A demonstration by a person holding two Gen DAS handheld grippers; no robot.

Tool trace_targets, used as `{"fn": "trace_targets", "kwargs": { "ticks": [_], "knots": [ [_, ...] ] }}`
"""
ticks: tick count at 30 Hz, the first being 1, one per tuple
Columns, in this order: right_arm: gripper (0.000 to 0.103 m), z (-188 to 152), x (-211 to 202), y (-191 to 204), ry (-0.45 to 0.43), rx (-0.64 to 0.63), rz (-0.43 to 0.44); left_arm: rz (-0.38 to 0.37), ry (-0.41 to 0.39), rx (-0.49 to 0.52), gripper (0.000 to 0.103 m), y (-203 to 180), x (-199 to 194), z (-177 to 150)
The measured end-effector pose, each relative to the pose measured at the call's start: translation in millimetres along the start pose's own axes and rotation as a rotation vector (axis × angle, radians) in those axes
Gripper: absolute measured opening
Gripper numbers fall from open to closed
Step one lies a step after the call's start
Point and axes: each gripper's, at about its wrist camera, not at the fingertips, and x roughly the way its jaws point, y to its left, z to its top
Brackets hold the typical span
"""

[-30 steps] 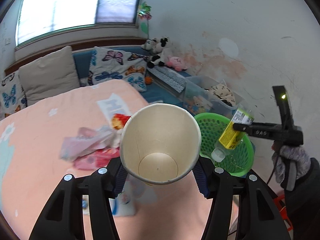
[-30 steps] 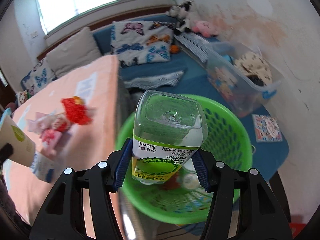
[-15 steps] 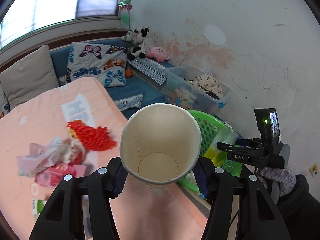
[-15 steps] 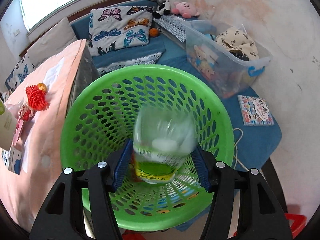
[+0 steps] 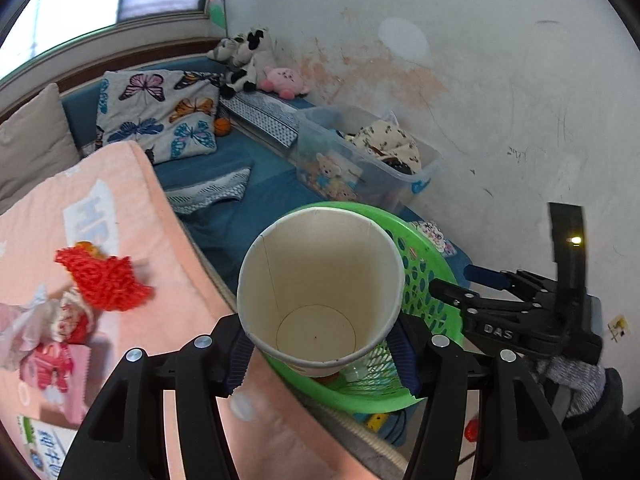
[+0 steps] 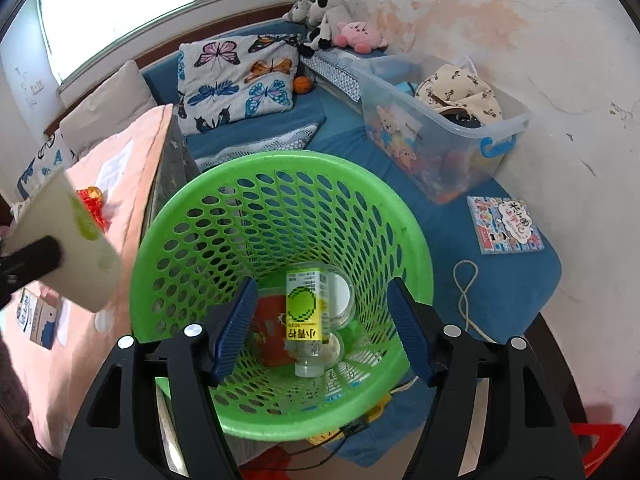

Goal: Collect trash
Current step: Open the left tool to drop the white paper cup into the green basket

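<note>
My left gripper (image 5: 320,354) is shut on a white paper cup (image 5: 320,292), mouth toward the camera, held at the table edge beside the green perforated basket (image 5: 430,276). The cup also shows in the right wrist view (image 6: 68,244). My right gripper (image 6: 322,320) is open and empty above the basket (image 6: 280,168). A clear bottle with a yellow-green label (image 6: 304,312) lies at the basket's bottom among other trash, including a red packet (image 6: 272,332). The right gripper shows in the left wrist view (image 5: 476,292).
On the pink tablecloth (image 5: 132,208) lie a red mesh net (image 5: 102,276), pink wrappers (image 5: 52,364) and a small carton (image 5: 44,448). Behind the basket are a blue mat (image 6: 400,184), a clear storage bin (image 6: 440,128), a booklet (image 6: 506,224) and butterfly pillows (image 6: 240,76).
My right gripper opened and the bottle dropped into the basket. My left gripper carried the cup rightward to the table edge, closer to the basket.
</note>
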Motion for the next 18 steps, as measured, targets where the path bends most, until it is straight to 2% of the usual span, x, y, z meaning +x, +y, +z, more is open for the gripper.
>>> {"fn": "trace_targets", "kwargs": {
  "ticks": [12, 16, 18],
  "knots": [
    [0.072, -15.5, -18.9, -12.2, -0.029, 0.027, 0.023, -0.015, 0.051, -0.009, 0.059, -13.3, 27.4, -1.7],
    [0.072, -18.8, -24.1, -15.7, -0.037, 0.034, 0.028, -0.022, 0.046, -0.013, 0.072, -16.4, 31.1, -4.5],
    [0.072, -20.9, -26.3, -16.6, -0.039, 0.035, 0.027, -0.022, 0.042, -0.010, 0.072, -18.5, 31.6, -5.5]
  ]
}}
